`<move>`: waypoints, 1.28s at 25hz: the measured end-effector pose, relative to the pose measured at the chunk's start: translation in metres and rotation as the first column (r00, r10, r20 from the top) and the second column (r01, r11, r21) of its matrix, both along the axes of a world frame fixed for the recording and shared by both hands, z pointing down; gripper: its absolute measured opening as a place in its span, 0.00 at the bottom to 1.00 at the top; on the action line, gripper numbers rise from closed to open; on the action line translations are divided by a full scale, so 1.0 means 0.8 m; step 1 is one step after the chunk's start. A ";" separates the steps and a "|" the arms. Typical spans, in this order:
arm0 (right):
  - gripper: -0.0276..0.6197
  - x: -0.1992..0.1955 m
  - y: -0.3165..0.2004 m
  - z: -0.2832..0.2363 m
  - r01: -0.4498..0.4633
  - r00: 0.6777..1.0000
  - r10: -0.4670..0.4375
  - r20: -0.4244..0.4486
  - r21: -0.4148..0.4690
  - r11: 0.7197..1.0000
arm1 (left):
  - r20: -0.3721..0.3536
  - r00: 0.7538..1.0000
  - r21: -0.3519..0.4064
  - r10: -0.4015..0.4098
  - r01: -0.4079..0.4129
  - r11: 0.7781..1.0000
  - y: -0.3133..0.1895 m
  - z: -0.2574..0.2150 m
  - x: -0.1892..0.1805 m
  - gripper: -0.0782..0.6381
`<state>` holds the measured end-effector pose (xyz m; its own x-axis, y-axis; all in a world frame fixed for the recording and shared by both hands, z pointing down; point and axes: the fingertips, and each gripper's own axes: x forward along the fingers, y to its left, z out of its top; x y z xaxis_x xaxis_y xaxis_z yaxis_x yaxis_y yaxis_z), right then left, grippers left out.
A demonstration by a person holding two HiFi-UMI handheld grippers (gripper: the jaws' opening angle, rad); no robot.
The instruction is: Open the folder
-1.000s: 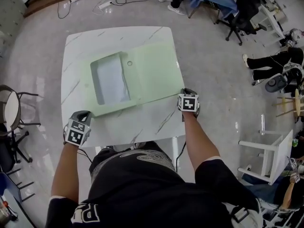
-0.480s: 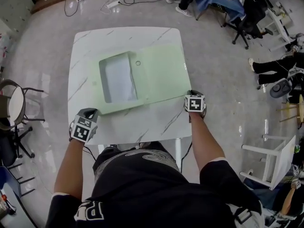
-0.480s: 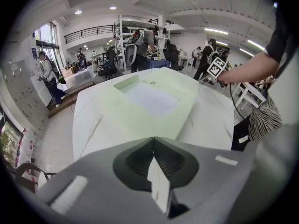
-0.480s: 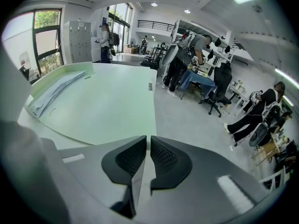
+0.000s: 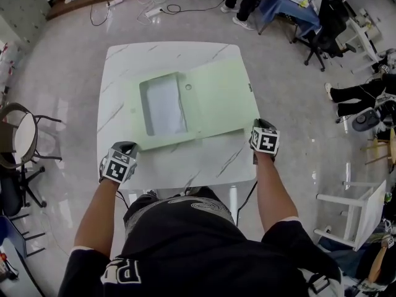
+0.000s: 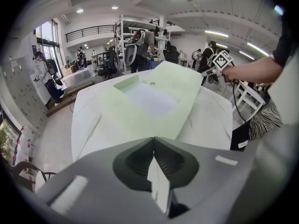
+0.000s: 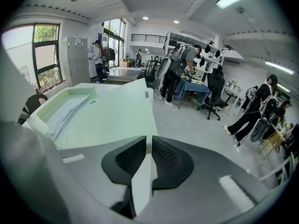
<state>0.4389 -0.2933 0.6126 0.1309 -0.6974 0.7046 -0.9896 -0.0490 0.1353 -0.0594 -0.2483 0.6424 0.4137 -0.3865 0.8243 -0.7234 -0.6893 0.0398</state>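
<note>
Plainly, the right gripper (image 7: 146,146) fingers pinch the folder (image 5: 216,98) at its lower-right corner (left gripper (image 6: 152,141) clenched, empty); lifting could drag the unpinned folder across the table (image 5: 210,163).

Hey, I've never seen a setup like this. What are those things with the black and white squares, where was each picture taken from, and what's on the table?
There is no robot here. A person holds a hand tool with a two-jaw claw in each hand, and the patterned cubes are part of those tools. One picture comes from a camera on the person's head, looking down. The other two come from cameras riding on each claw, looking along its jaws. On the white table lies a pale green folder, already open, with papers in its left half. The right claw appears closed on the near corner of the folder's cover. The left claw is shut and seems empty, its tip by the folder's near edge.
</note>
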 end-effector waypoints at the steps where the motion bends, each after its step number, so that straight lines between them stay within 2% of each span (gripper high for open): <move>1: 0.09 -0.005 0.001 -0.010 0.005 1.000 -0.005 0.002 0.016 1.000 | 0.003 1.000 0.005 0.004 -0.004 1.000 0.001 0.000 0.000 0.19; 6: 0.09 -0.032 0.004 -0.065 0.027 0.999 -0.030 0.031 0.104 0.994 | 0.001 1.000 0.022 0.002 -0.002 1.000 0.000 0.000 0.004 0.19; 10: 0.09 -0.072 0.006 -0.104 0.069 0.995 -0.080 0.059 0.167 0.984 | -0.031 0.999 0.033 0.022 -0.021 0.999 0.002 -0.008 0.015 0.19; 14: 0.09 -0.117 0.009 -0.134 0.117 0.987 -0.137 0.085 0.215 0.970 | -0.091 0.995 0.075 0.033 -0.026 0.997 -0.002 -0.036 0.028 0.19; 19: 0.09 -0.181 0.013 -0.171 0.163 0.960 -0.219 0.176 0.289 0.943 | -0.223 0.975 0.122 -0.020 0.048 0.991 -0.017 -0.093 0.027 0.19; 23: 0.09 -0.244 0.025 -0.205 0.211 0.918 -0.313 0.243 0.369 0.905 | -0.329 0.943 0.160 -0.041 0.099 0.982 -0.020 -0.148 0.021 0.19; 28: 0.05 -0.326 0.048 -0.233 0.330 0.858 -0.459 0.232 0.435 0.838 | -0.366 0.931 0.244 -0.003 0.099 0.965 -0.010 -0.211 0.016 0.19; 32: 0.04 -0.378 0.062 -0.247 0.401 0.805 -0.547 0.228 0.469 0.787 | -0.385 0.922 0.267 0.028 0.083 0.960 0.000 -0.239 0.016 0.19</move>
<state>0.1369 -0.2438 0.4153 -0.4818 -0.8220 0.3035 -0.8757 0.4641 -0.1333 -0.0464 -0.2480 0.4512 0.6605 -0.5890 0.4656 -0.7092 -0.6930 0.1295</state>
